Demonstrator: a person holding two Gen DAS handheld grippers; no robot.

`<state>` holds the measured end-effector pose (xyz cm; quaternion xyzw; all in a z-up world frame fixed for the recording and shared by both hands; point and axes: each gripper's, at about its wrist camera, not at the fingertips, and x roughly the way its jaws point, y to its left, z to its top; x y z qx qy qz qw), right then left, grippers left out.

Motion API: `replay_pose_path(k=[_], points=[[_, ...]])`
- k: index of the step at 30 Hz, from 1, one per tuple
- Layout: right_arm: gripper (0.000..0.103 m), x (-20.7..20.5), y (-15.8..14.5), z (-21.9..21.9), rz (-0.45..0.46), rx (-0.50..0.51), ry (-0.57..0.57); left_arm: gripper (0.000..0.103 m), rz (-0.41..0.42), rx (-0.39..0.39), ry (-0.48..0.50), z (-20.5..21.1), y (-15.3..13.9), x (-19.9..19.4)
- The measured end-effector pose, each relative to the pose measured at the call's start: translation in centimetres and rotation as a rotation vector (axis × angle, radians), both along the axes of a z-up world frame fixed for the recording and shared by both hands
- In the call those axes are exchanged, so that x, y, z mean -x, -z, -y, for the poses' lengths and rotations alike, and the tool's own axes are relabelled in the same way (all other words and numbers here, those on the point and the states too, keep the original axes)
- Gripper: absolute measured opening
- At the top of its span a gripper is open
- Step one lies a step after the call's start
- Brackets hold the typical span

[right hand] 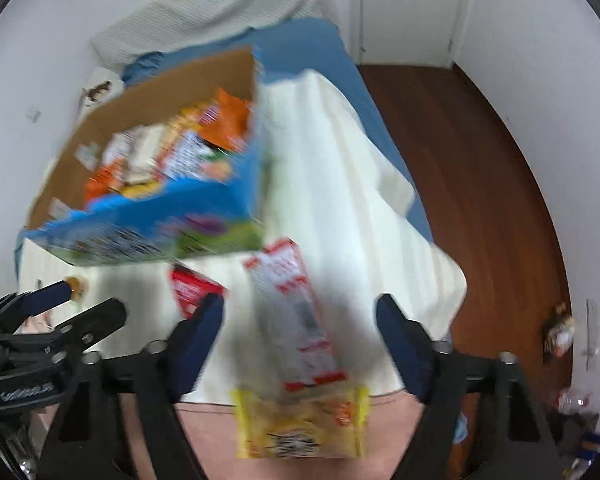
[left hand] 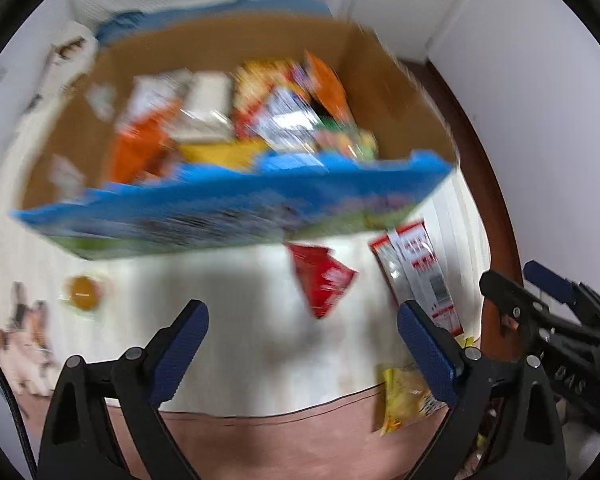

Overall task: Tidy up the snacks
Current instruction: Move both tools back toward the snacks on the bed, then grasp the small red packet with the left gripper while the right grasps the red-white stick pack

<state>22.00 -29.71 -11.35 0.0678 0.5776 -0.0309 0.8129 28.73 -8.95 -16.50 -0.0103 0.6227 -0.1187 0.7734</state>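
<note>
Snack packets (right hand: 296, 320) on white cloth between wide-open, empty right hand-held gripper (right hand: 300, 344) fingers; left hand-held gripper (left hand: 302, 344) likewise.

The right gripper (right hand: 300, 340) hangs spread wide over a white-and-red packet (right hand: 296, 320) on the cream blanket (right hand: 340, 184), a yellow packet (right hand: 300, 424) nearer the camera. Beyond sits a blue box (right hand: 140, 232) full of snacks.
</note>
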Motion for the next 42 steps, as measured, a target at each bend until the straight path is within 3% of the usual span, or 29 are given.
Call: replay_pose_path(k=[5,7,9,10,17,21,23,31,35,39,42], points=[[0.077,0.2,2.7,2.1,-0.045,-0.028,0.026,0.090,-0.106,-0.010,0.008,3.5,5.4,-2.3],[0.077,-0.3,3.6,2.4,-0.054,-0.051,0.025,0.060,-0.132,-0.016,-0.011,4.1,7.2,-3.0],[0.077,-0.7,4.3,2.0,-0.064,-0.056,0.015,0.044,-0.148,-0.029,-0.018,4.3,8.4,-3.1],[0.077,-1.2,4.8,1.7,-0.075,-0.054,0.001,0.041,-0.141,-0.035,-0.012,4.3,8.5,-3.0],[0.077,-4.1,9.1,-2.5,-0.160,0.020,-0.114,0.039,-0.071,-0.131,0.021,0.8,7.8,0.0],[0.075,-4.5,11.0,-5.5,-0.198,0.111,-0.178,0.039,-0.089,-0.147,-0.017,-2.8,7.6,2.2],[0.060,-4.4,11.2,-6.6,-0.202,0.091,-0.192,0.039,-0.101,-0.139,-0.035,-4.2,7.6,2.8],[0.059,-2.3,12.8,-13.4,-0.316,-0.065,-0.255,0.039,-0.168,-0.139,-0.092,-9.5,8.3,5.9],[0.059,-0.6,12.8,-14.5,-0.335,-0.114,-0.232,0.039,-0.203,-0.105,-0.147,-12.0,9.3,7.3],[0.059,0.8,12.9,-14.2,-0.340,-0.138,-0.197,0.039,-0.230,0.002,-0.216,-14.4,8.4,7.4],[0.059,1.0,13.3,-13.2,-0.336,-0.153,-0.164,0.056,-0.220,0.079,-0.246,-14.4,6.8,7.1]])
